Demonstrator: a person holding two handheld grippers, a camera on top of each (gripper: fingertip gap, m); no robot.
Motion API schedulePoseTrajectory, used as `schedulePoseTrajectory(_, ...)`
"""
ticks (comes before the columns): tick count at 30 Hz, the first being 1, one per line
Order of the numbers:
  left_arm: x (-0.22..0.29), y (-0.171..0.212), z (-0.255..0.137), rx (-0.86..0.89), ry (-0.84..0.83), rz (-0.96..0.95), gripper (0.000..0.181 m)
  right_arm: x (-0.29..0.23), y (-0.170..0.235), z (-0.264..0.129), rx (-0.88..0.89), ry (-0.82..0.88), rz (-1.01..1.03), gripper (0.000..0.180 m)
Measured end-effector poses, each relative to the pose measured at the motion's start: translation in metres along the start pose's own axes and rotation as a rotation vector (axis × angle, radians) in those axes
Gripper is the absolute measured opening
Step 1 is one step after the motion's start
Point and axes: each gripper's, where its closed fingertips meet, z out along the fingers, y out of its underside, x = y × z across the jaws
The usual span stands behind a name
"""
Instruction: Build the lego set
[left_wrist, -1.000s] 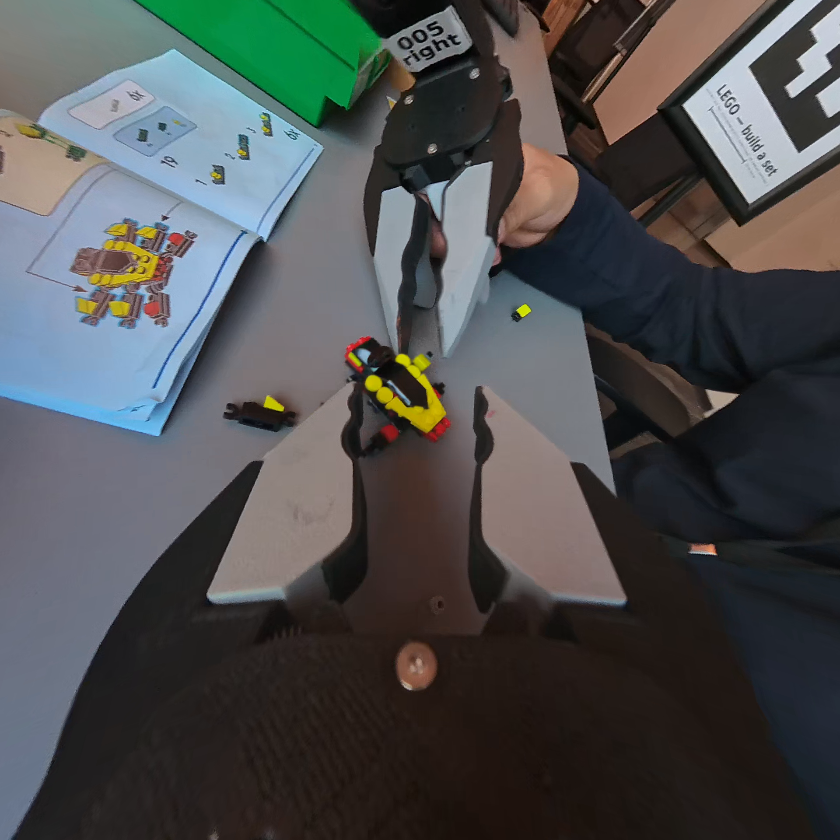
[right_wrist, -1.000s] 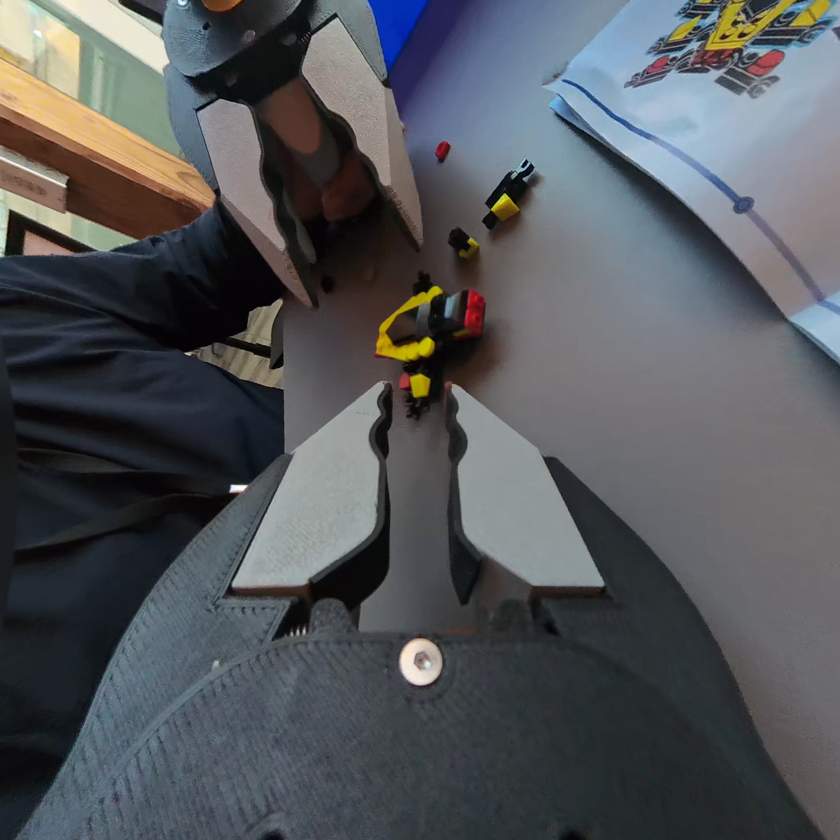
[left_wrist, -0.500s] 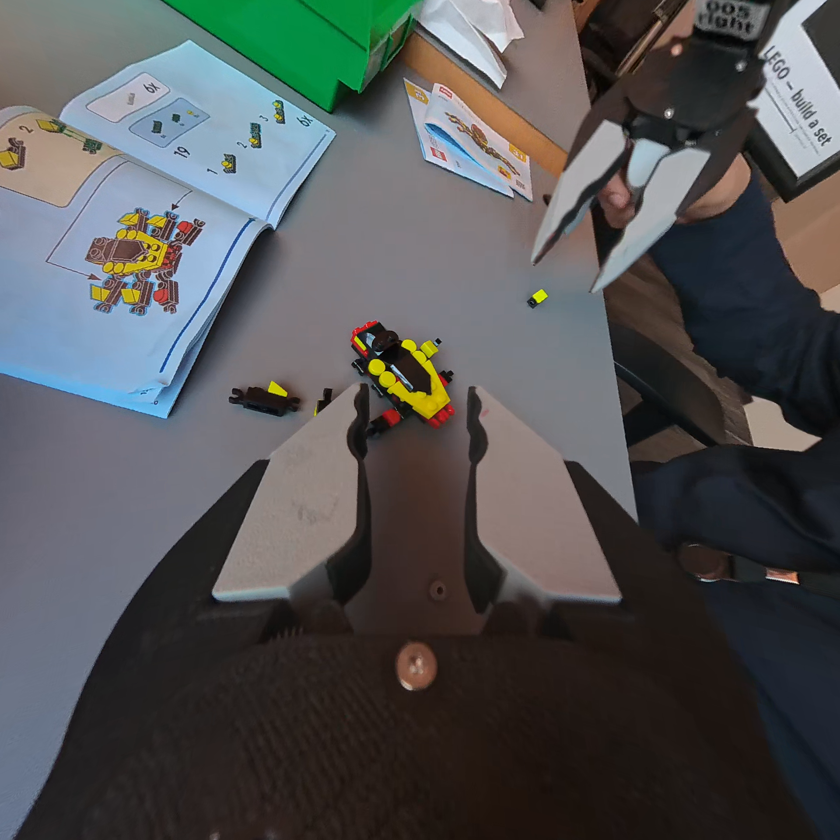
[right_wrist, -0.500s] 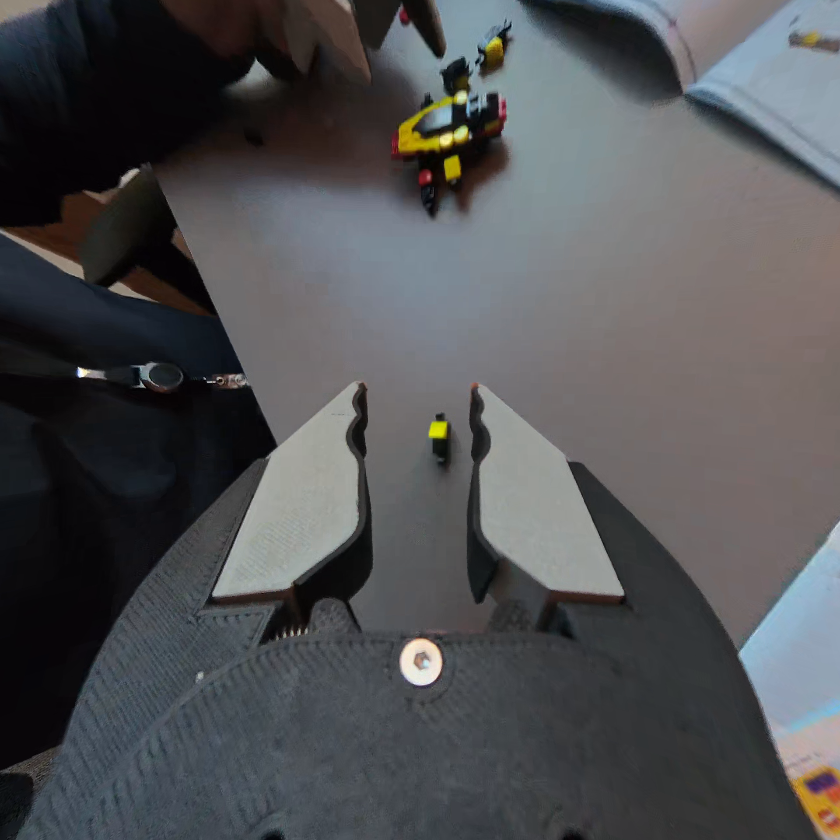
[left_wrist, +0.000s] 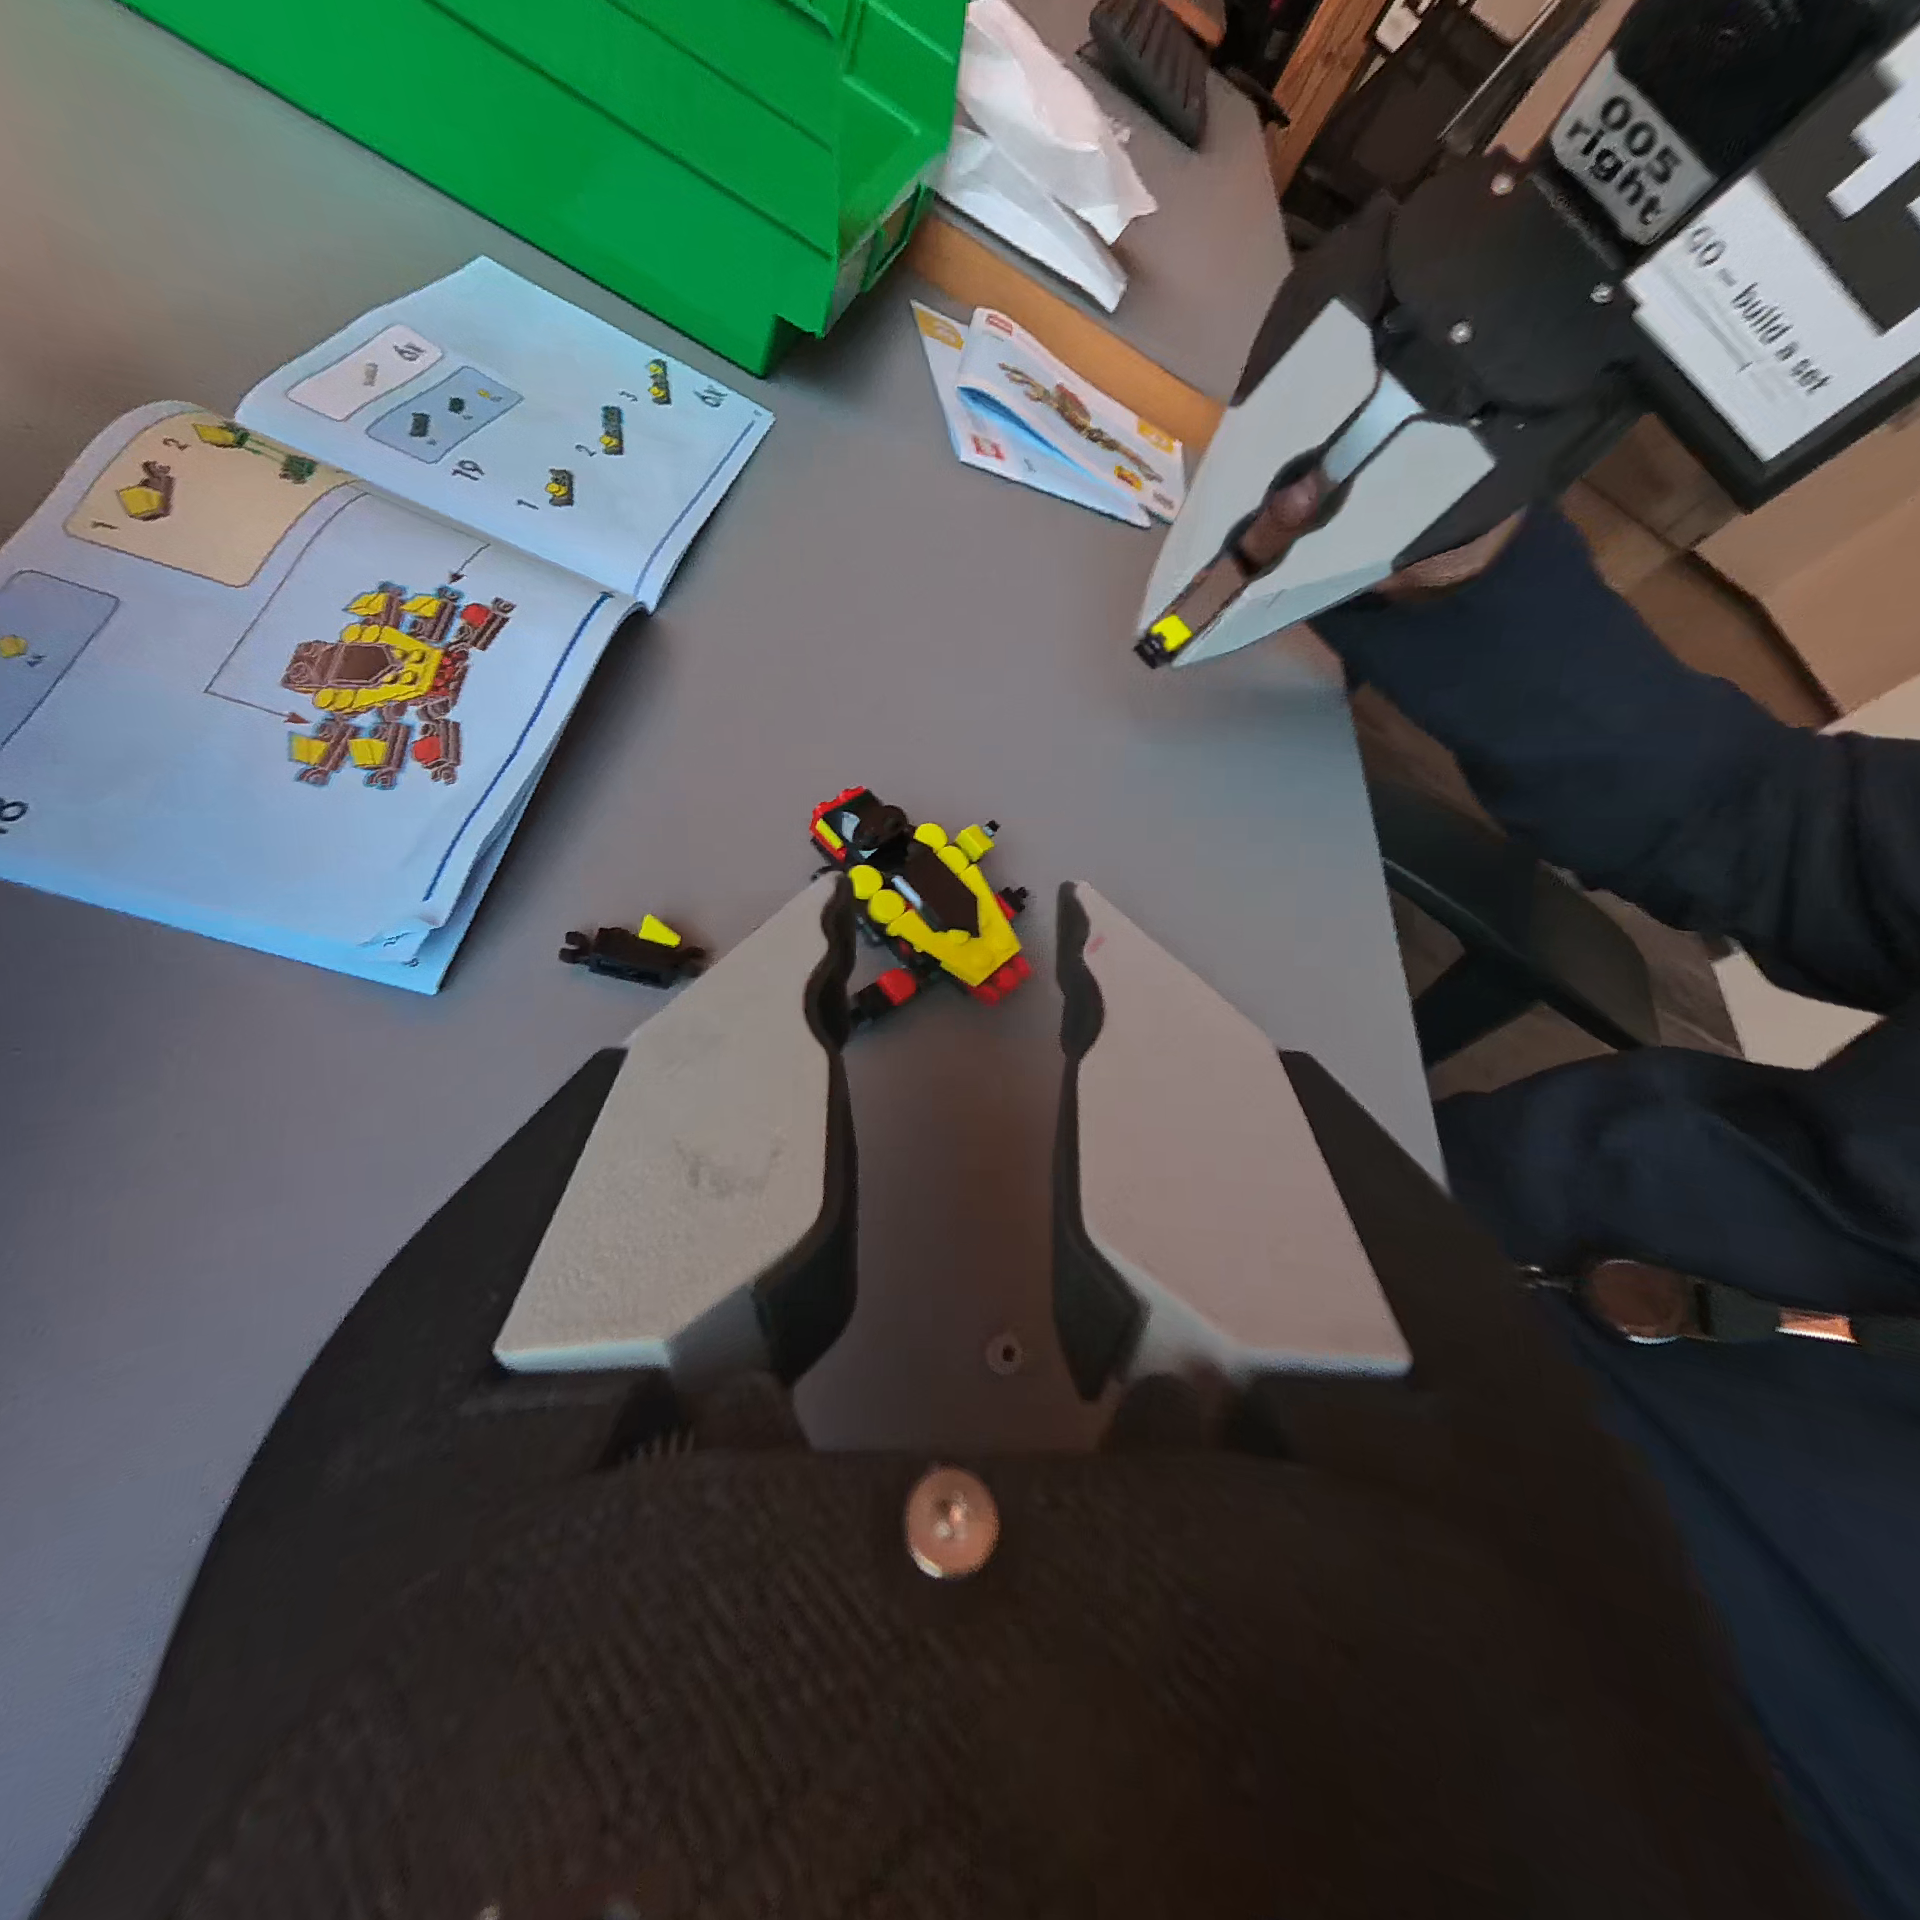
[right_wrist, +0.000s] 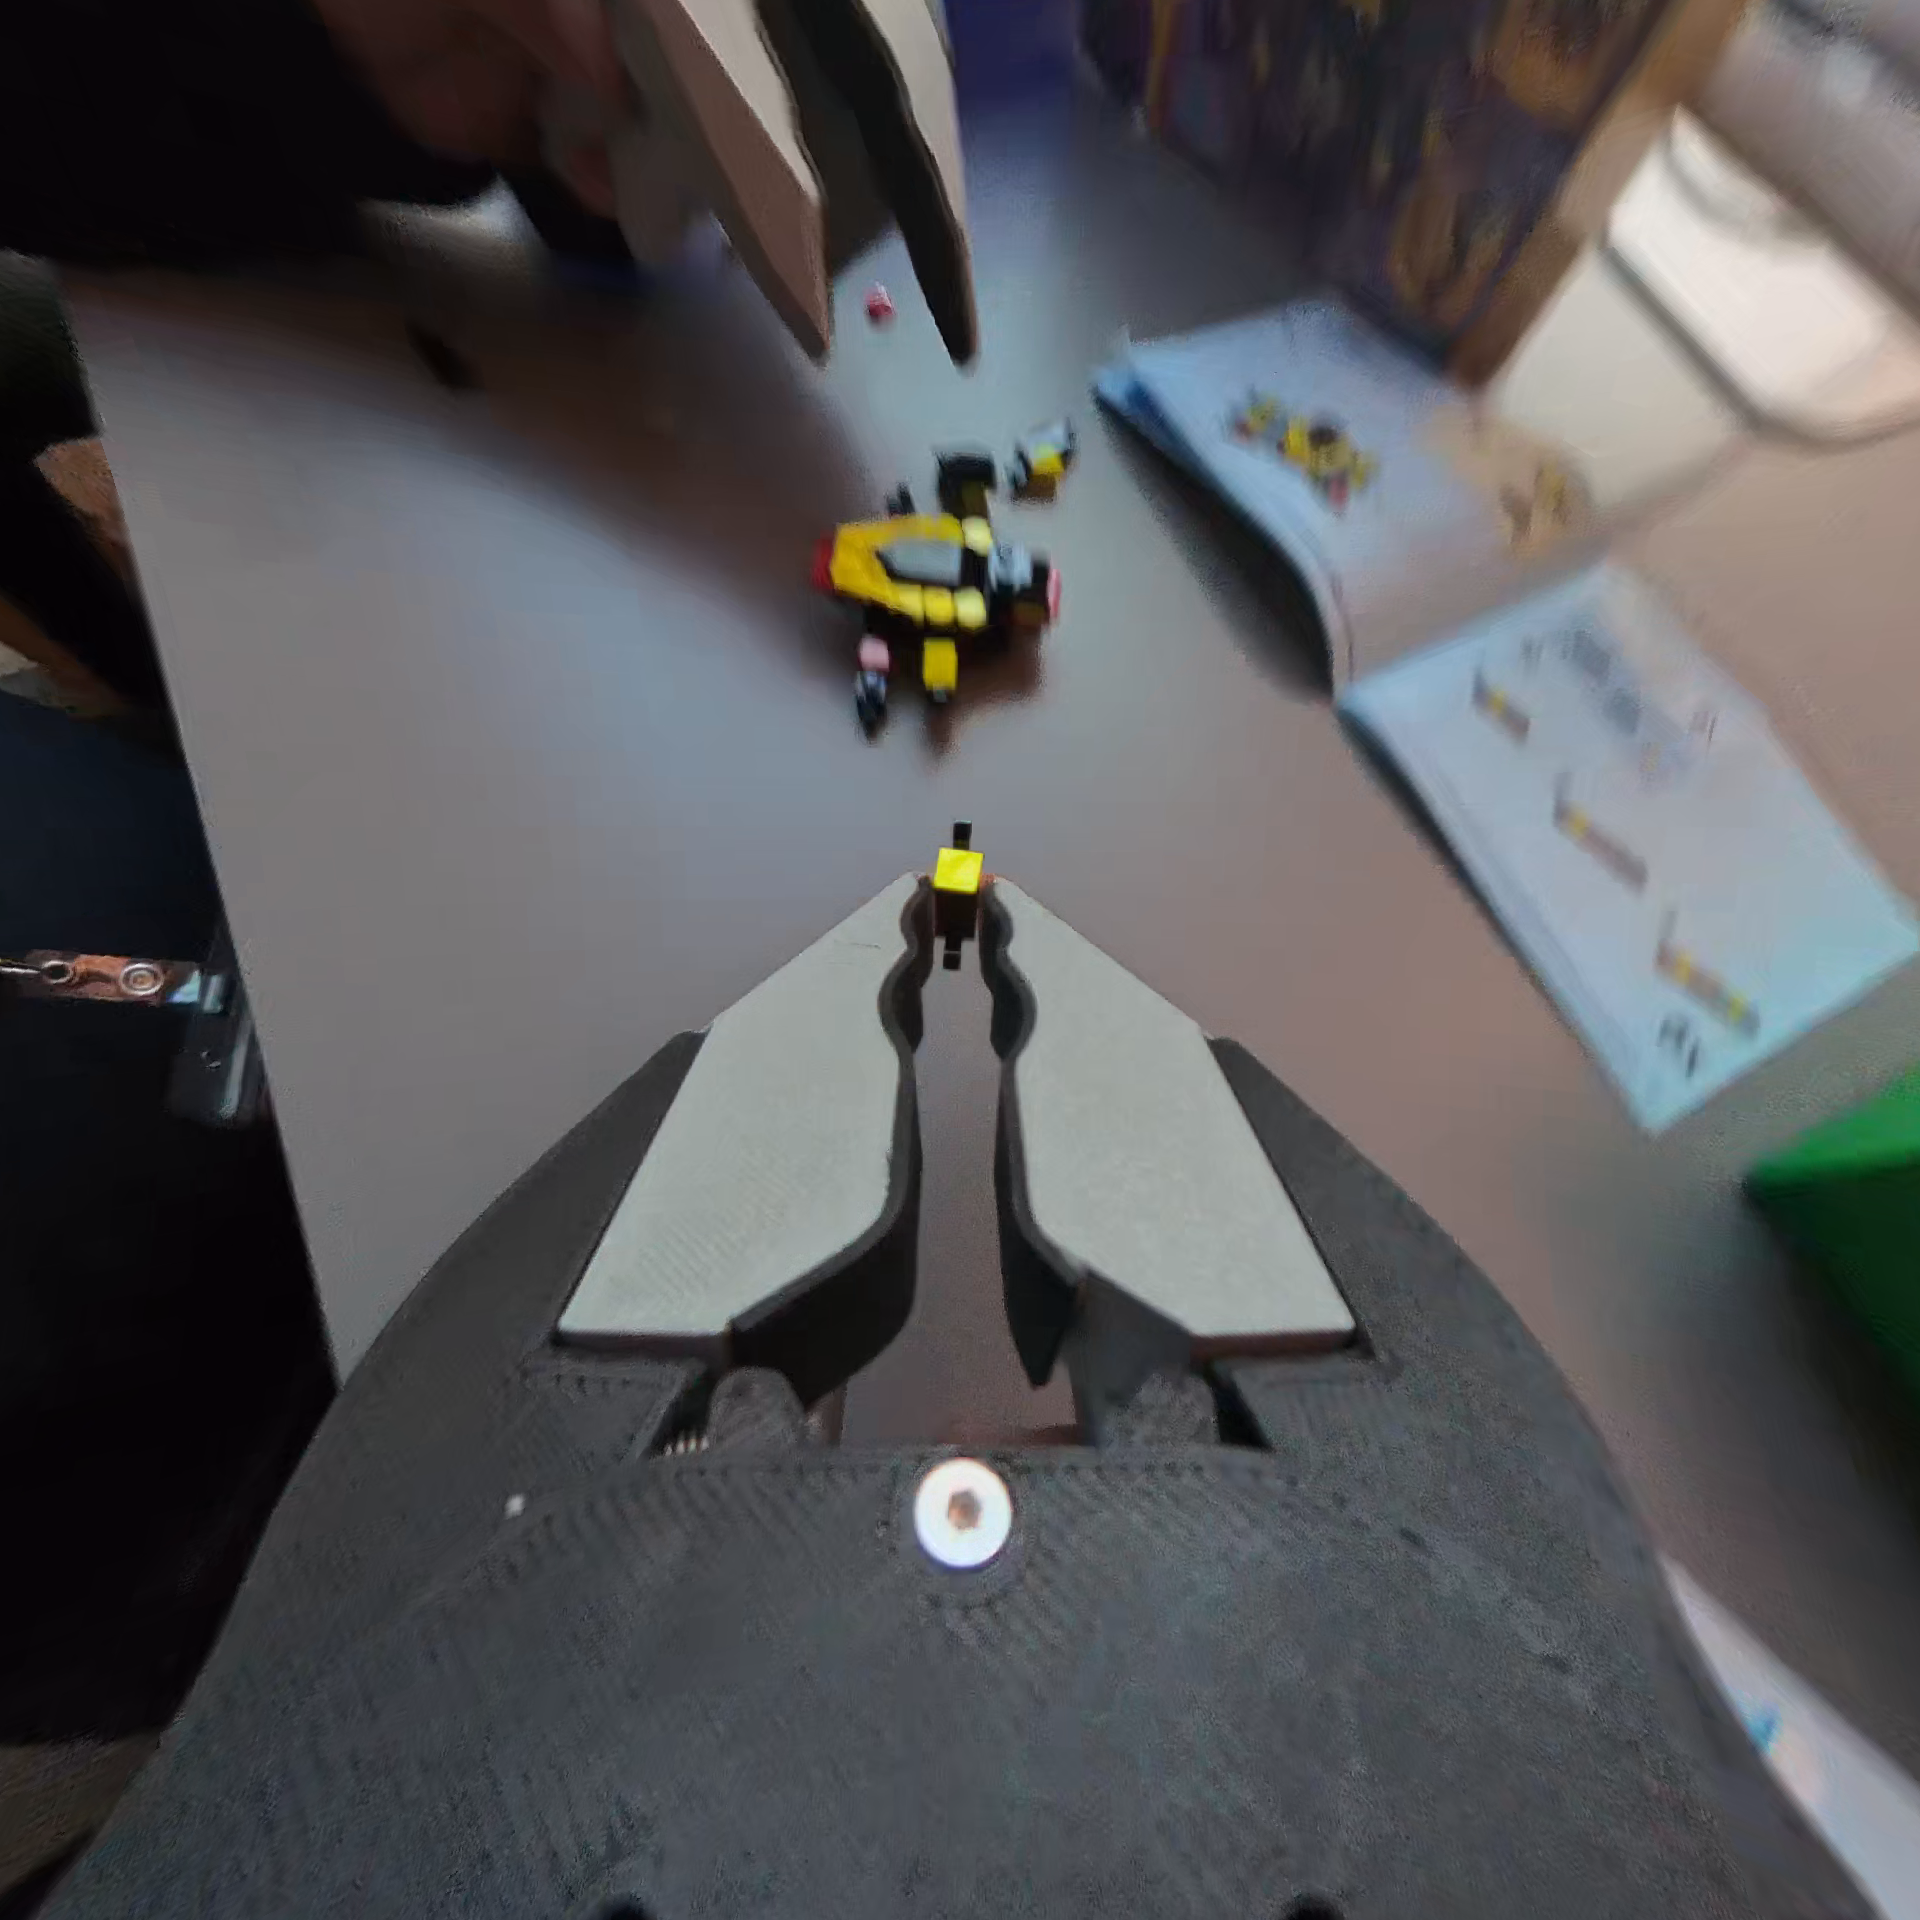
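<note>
**Small piece pinched, model on worktop**

Right gripper (right_wrist: 957, 883) closed on small yellow-and-black piece (right_wrist: 956, 871) at fingertips, held above grey worktop (right_wrist: 520, 727). Yellow, black and red model (right_wrist: 935, 587) straight ahead, well apart from held piece. Left gripper (left_wrist: 948, 902) parted wide, empty, low over worktop; model (left_wrist: 920, 904) between and just beyond fingertips. Loose black-and-yellow part (left_wrist: 631, 948) just left of left gripper. Open instruction booklet (left_wrist: 343, 623) farther left, green bin (left_wrist: 582, 135) beyond it.
</note>
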Motion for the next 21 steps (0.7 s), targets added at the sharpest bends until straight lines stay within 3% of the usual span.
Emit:
schedulePoseTrajectory(3, 0.017, -0.008, -0.001, 0.056, 0.114, -0.039, 0.03, -0.003, -0.045, 0.02, 0.138, -0.009, -0.347, 0.006)
schedulePoseTrajectory(8, 0.029, -0.014, -0.006, 0.086, 0.228, -0.105, 0.03, 0.002, -0.081, 0.056, 0.195, 0.103, -0.925, 0.006)
schedulePoseTrajectory(11, 0.034, -0.016, -0.009, 0.099, 0.306, -0.164, 0.03, 0.001, -0.078, 0.075, 0.134, 0.103, -1.025, 0.006)
schedulePoseTrajectory(19, 0.025, -0.012, -0.005, 0.079, 0.272, -0.238, 0.028, 0.003, -0.078, 0.082, 0.107, 0.21, -1.169, 0.006)
schedulePoseTrajectory(21, 0.019, -0.011, -0.004, 0.073, 0.224, -0.238, 0.04, -0.002, -0.078, 0.078, 0.132, 0.208, -1.17, 0.006)
